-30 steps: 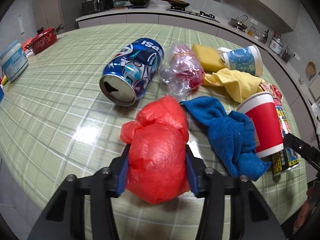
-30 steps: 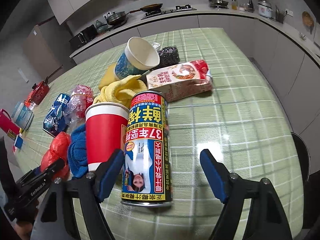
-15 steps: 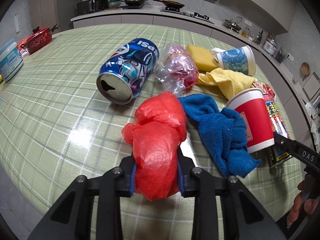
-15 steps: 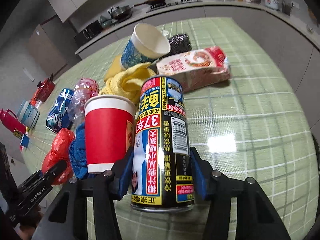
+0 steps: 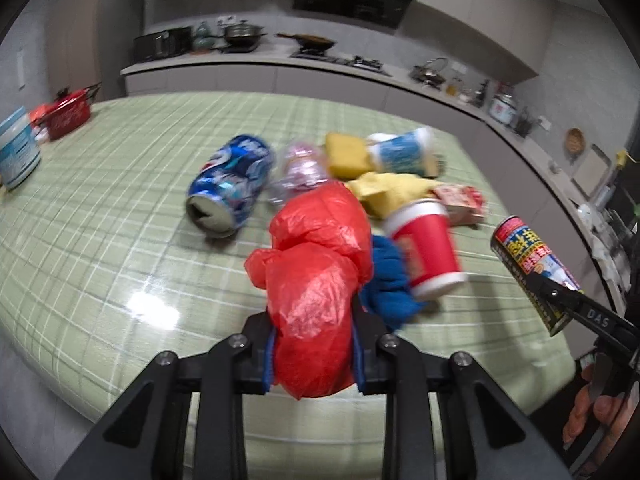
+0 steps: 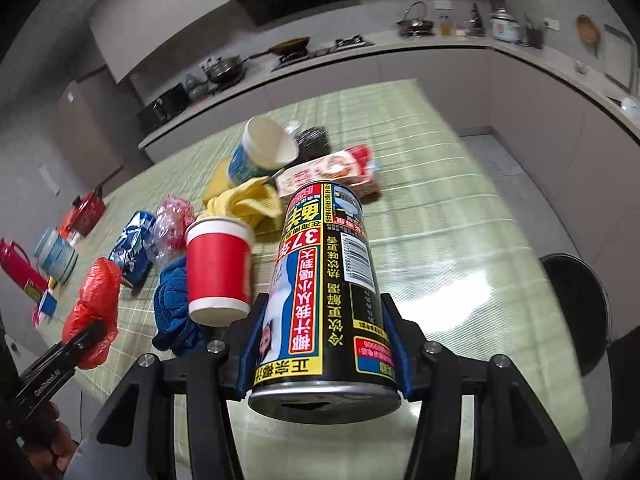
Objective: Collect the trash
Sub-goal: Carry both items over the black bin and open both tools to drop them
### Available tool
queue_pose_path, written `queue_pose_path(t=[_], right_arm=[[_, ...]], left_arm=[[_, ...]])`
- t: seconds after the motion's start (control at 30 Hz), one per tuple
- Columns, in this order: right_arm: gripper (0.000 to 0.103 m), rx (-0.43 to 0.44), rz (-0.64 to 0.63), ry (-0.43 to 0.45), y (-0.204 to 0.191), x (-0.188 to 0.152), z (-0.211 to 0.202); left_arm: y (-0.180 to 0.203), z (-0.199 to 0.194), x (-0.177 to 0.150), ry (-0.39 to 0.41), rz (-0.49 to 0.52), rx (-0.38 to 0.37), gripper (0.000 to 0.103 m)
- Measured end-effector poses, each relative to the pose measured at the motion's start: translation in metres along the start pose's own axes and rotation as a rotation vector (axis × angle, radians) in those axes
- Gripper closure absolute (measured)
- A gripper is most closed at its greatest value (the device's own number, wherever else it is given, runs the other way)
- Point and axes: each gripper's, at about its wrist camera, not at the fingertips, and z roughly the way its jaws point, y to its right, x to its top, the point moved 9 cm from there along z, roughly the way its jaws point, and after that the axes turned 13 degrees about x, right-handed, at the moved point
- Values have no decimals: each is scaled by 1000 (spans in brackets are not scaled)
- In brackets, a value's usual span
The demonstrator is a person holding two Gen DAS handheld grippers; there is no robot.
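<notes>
My left gripper [image 5: 314, 344] is shut on a crumpled red plastic bag [image 5: 316, 280] and holds it above the green checked table [image 5: 120, 240]. My right gripper [image 6: 322, 340] is shut on a black and yellow drink can [image 6: 324, 280], lifted off the table and tilted; the can also shows in the left wrist view [image 5: 532, 272]. On the table lie a blue Pepsi can [image 5: 230, 184], a clear pink bag [image 5: 298, 170], a red paper cup [image 5: 426, 248], a blue cloth [image 5: 386, 284], a yellow cloth [image 5: 390, 190], a blue paper cup [image 5: 400, 150] and a red snack packet [image 6: 332, 168].
A yellow sponge [image 5: 346, 152] and a dark scouring pad [image 6: 314, 142] lie at the far side. A red pot [image 5: 66, 114] and a white tub [image 5: 16, 150] stand at the table's left. A black round bin [image 6: 576, 304] stands on the floor right of the table.
Both grippers have risen. The red bag and the drink can have come up off the table, and the can now tilts away from the red cup.
</notes>
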Motion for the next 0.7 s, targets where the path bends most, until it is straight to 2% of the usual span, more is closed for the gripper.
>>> queue_pose_path(t=[0.13,0.3,0.5,0.7], right_arm=[[48,-38,32,42,18,-4,-32],[48,-97,92,80,61,-12,-79],[48,-173,162,139,145,-17,-142],[48,-201,210,121,246,-23,-181]], left_arm=[[37,-14,-1,15,61,-70,74],[106,-27,-8,13,141,-171,74],[218,-47,-25,12,260,-296,74],[345,-50,-53,-27,332,-372,74]])
